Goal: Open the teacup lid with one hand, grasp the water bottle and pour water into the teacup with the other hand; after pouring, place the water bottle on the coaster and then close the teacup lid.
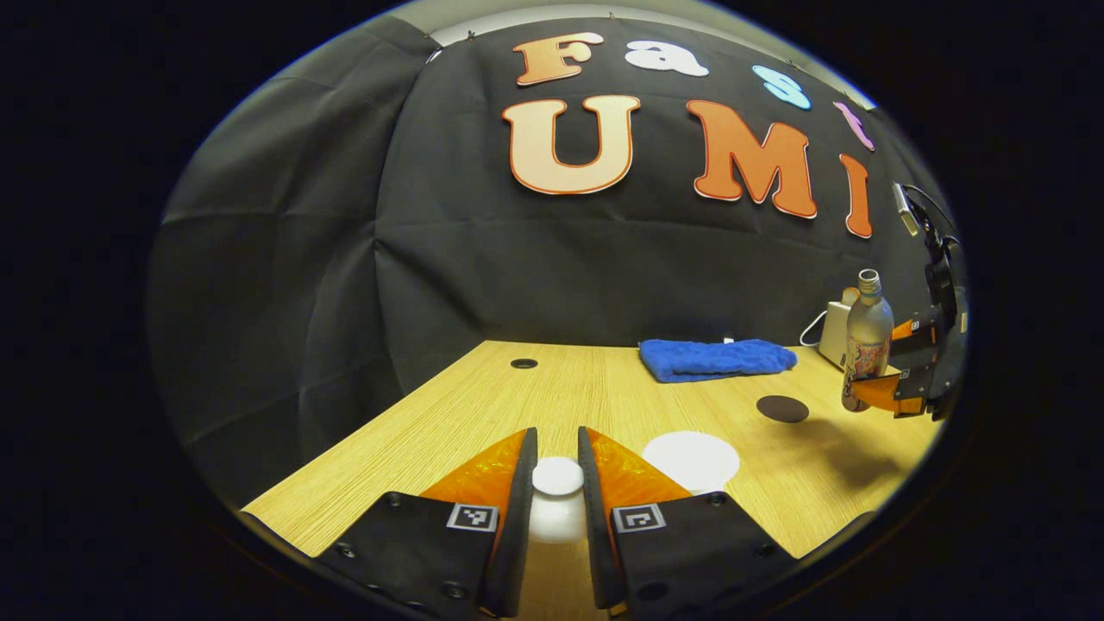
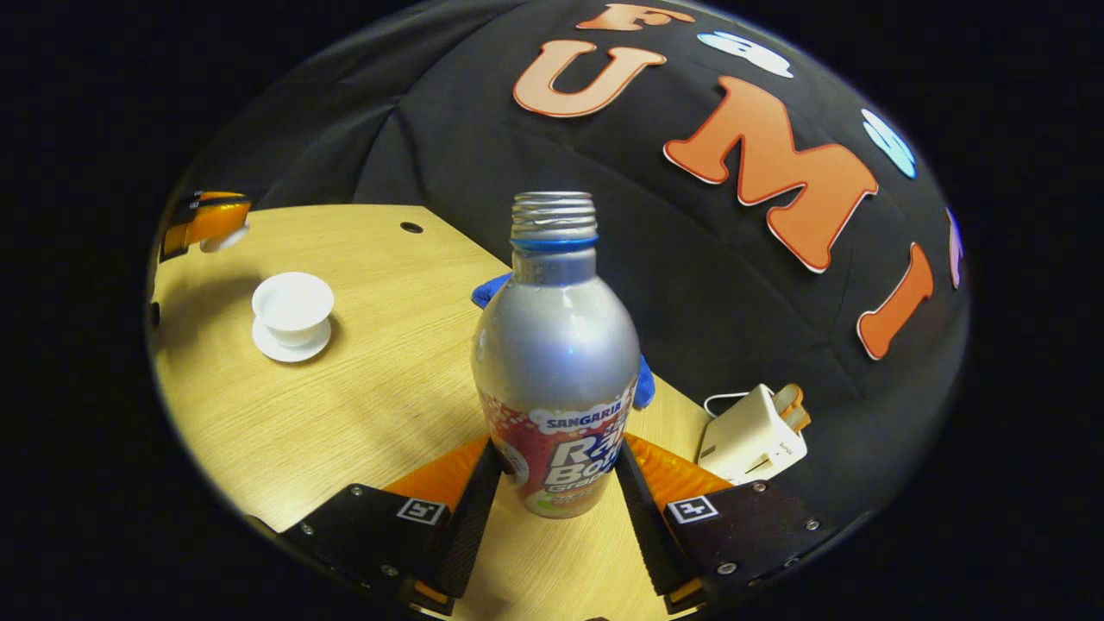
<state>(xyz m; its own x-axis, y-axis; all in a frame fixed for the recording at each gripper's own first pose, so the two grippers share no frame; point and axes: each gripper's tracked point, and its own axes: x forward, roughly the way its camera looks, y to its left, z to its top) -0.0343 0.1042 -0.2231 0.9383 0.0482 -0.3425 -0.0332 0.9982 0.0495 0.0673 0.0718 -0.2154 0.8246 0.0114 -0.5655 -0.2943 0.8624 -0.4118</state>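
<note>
My left gripper is shut on the knob of the white teacup lid, held off the cup. The open white teacup stands just right of it; in the right gripper view the teacup sits on its saucer at the left, with the left gripper beyond it. My right gripper is shut on the silver water bottle, which is uncapped. In the left gripper view the bottle hangs slightly tilted above the table at the far right. A dark round coaster lies between cup and bottle.
A folded blue cloth lies at the back of the wooden table. A small white box with a cable stands at the back right by the wall. A cable hole is at the back left.
</note>
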